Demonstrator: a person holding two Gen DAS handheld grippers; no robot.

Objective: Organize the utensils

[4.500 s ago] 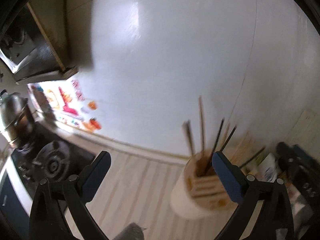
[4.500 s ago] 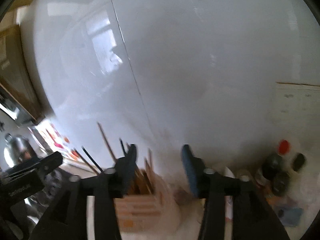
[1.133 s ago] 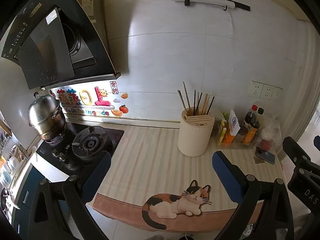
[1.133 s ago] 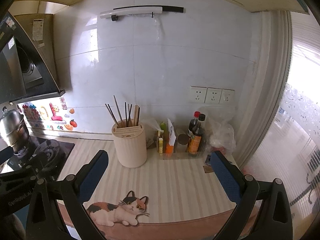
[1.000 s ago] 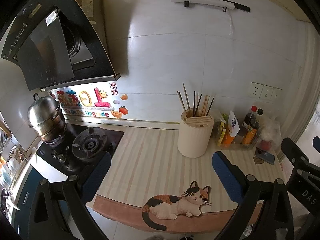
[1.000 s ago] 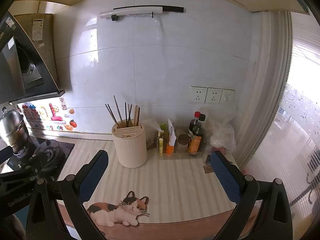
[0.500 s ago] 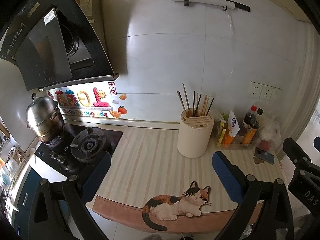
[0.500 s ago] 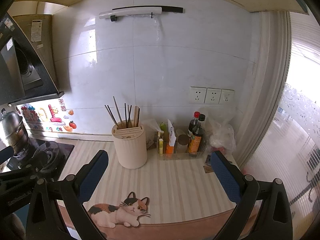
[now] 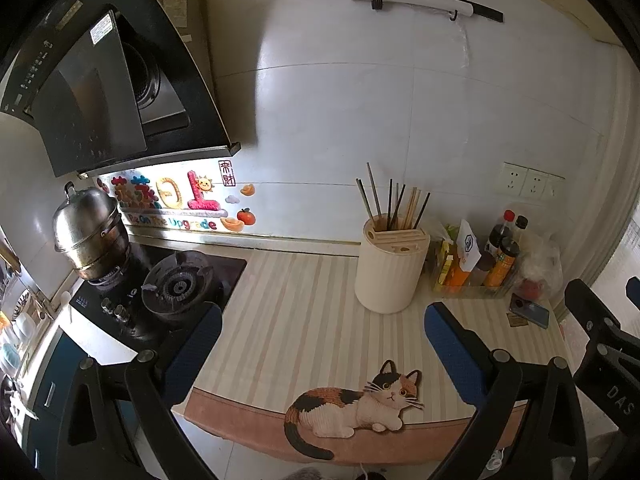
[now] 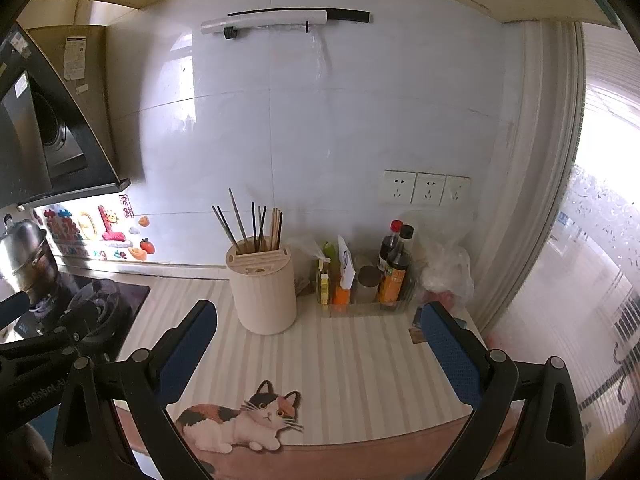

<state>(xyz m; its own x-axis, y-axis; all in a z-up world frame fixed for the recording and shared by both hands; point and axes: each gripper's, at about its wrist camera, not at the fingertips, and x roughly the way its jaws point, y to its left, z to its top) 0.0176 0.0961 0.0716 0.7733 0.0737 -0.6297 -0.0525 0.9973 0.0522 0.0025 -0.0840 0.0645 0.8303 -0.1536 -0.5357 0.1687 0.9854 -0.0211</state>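
Compared with a few seconds ago, when both cameras were close against the holder and the picture was blurred, both tongs are now pulled well back from it. In the last second almost nothing moves. The left tongs (image 9: 322,346) are wide open and hold nothing, and the right tongs (image 10: 318,346) are the same. The chopsticks (image 9: 394,204) stand upright in the cream holder (image 9: 390,270), which sits on the striped surface (image 9: 296,320) ahead of both tongs, well apart from them. I see no loose utensil on the surface, so I judge the sorting is done or nearly done and the hands are retreating.

The left view shows the stove (image 9: 176,286), the steel pot (image 9: 90,232) and the range hood (image 9: 100,92), to the left of the tongs; the right view has them only at its edge. The right view shows better the sauce bottles (image 10: 394,268), the wall sockets (image 10: 424,189) and the bright window (image 10: 600,208) to the right. Each view catches a piece of the other tongs at its edge.
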